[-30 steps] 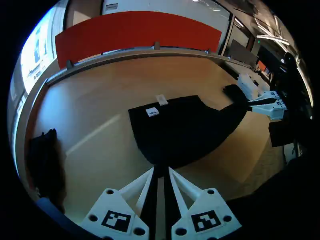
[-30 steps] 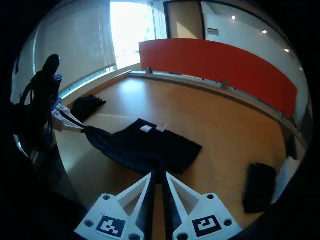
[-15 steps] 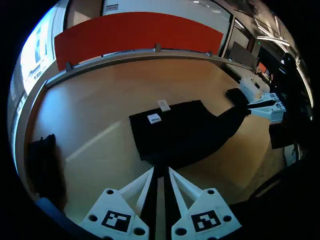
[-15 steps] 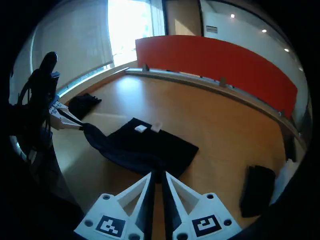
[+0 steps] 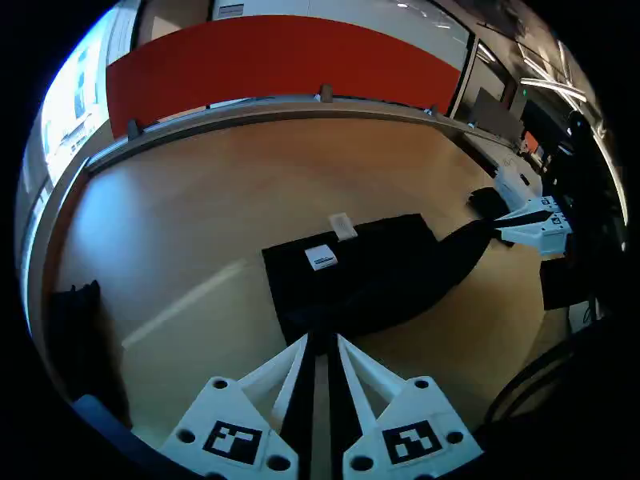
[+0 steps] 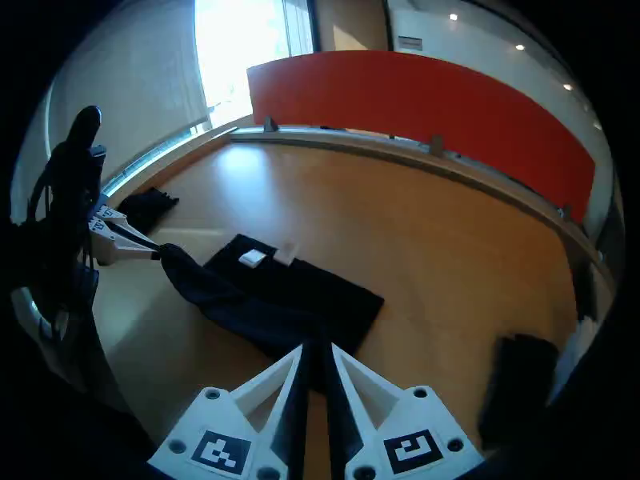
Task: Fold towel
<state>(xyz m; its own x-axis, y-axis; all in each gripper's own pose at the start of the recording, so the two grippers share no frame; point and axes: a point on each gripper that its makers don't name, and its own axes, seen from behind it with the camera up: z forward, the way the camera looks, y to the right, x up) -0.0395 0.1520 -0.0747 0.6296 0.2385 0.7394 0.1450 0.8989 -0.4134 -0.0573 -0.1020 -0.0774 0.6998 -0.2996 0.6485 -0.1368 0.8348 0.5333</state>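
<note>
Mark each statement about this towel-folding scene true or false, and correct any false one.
1. The towel is black. True.
2. The left gripper is open. False: it is shut on the towel's edge.
3. A red panel stands along the far edge of the table. True.
4. The towel lies fully flat. False: the right gripper also pinches it, and the cloth sags between the two grippers.
5. White tags show on the towel. True.
</note>
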